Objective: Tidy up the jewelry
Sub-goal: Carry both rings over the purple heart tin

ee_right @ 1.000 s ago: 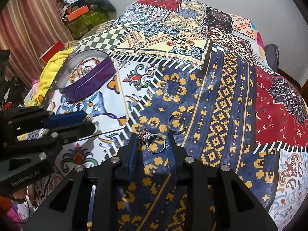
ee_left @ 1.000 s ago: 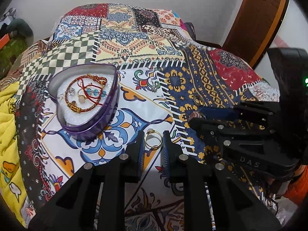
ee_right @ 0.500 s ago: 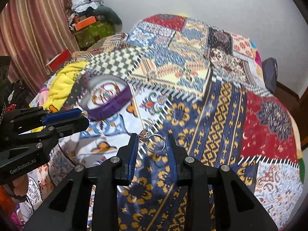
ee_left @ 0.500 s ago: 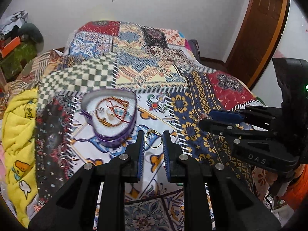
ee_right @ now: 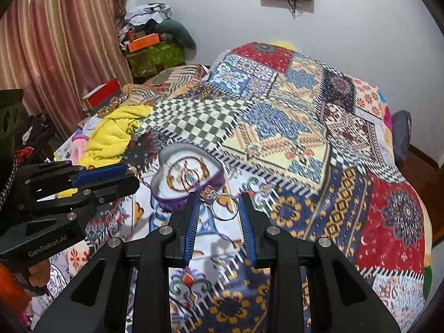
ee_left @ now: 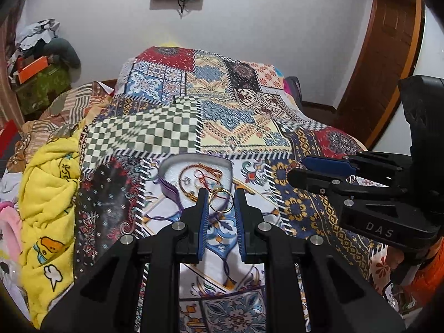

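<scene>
Left gripper [ee_left: 221, 204]: its two blue-padded fingers [ee_left: 203, 216] are clenched on a plain gold ring [ee_left: 220, 201], which stands upright between the fingertips, clear of the bed. In the left wrist view the ring overlaps the near edge of the heart-shaped tin [ee_left: 177, 163] lying on the bedspread [ee_left: 144, 133] beyond it; whether the ring is directly over the tin cannot be told from this angle.

Right gripper [ee_right: 217, 205]: its fingers [ee_right: 247, 222] grasp a silver ring with a pink stone [ee_right: 222, 204]. The stone end sits against the left fingertip, the band reaches across to the right fingertip, and the ring is held above the bedspread [ee_right: 277, 138].

Heart-shaped tin [ee_right: 166, 163]: purple-walled with a white lining, open, resting on the white floral patch of the bedspread. It contains a coil of gold-and-red beaded jewelry [ee_right: 188, 173] and some smaller pieces too blurred to identify. In the right wrist view the tin lies just beyond and left of the right gripper's tips.

Relative position: each gripper appears in the other's camera. The right gripper [ee_left: 327, 172] enters from the right side of the left wrist view, level with the tin; the left gripper [ee_right: 111, 177] enters from the left side of the right wrist view, beside the tin. The two are apart, not touching.

Surroundings: a yellow blanket [ee_left: 47, 183] is bunched at the left edge of the bed.
</scene>
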Tool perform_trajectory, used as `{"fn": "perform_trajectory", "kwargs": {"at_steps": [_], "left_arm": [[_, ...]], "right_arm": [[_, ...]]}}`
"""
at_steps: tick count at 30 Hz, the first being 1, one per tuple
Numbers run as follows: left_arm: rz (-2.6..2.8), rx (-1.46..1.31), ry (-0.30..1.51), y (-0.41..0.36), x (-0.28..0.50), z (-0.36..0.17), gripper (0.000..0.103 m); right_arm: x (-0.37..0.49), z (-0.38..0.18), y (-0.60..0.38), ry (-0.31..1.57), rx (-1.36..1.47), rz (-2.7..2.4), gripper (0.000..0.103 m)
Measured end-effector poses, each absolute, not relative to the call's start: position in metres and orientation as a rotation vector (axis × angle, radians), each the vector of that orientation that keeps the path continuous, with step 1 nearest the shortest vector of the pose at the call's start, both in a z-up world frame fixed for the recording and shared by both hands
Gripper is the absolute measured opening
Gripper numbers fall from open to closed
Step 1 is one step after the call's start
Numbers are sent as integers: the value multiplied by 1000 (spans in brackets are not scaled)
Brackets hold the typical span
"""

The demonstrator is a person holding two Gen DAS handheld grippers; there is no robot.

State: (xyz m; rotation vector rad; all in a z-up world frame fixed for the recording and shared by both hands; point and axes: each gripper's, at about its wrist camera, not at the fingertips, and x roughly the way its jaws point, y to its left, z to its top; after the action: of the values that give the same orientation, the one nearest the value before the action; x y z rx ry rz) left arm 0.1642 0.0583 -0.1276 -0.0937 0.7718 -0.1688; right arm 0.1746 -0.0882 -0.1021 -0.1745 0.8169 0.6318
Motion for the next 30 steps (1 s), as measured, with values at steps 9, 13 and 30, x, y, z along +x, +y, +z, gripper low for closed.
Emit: {"fn": "perform_trajectory", "kwargs": {"at_steps": [9,13,30], "left_arm": [[-145,-131,759,78,181,-132,17],[-140,-134,756,85,190,-135,17],[-209,-201,843,112,248,-164,17]], "right_arm": [[187,-102,-65,805,-187,669,26],[197,-108,-55,815,-192,680,26],[227,-140,-22,887,-252,714,26]]}}
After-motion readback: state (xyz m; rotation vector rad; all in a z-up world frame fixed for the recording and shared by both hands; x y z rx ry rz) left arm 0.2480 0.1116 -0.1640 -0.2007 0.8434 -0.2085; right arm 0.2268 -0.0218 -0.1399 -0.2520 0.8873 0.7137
